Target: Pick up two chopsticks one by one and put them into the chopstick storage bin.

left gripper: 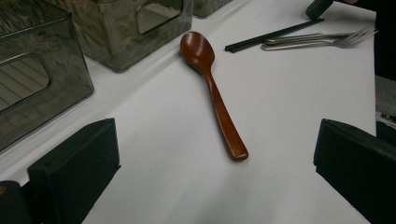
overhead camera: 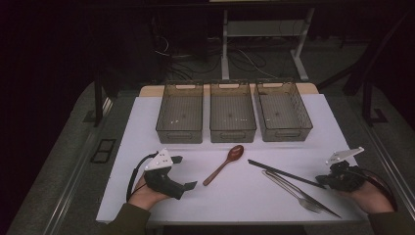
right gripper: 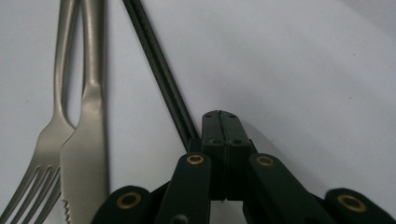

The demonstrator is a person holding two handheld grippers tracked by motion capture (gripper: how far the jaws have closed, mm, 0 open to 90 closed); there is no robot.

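White counter (overhead camera: 235,196), three bins beyond: the right tongs (right gripper: 222,122), clenched on nothing, touch the near end of the black chopsticks (right gripper: 159,70), whose long axis runs straight away from them, beside the fork (right gripper: 51,135) and knife (right gripper: 86,140). Left tongs (left gripper: 215,172), released, face the wooden spoon (left gripper: 212,88).

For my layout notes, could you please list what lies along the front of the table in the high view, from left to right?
Left tool → wooden spoon → black chopsticks → right tool. The fork and knife overlap the chopsticks' span, so I leave them out.
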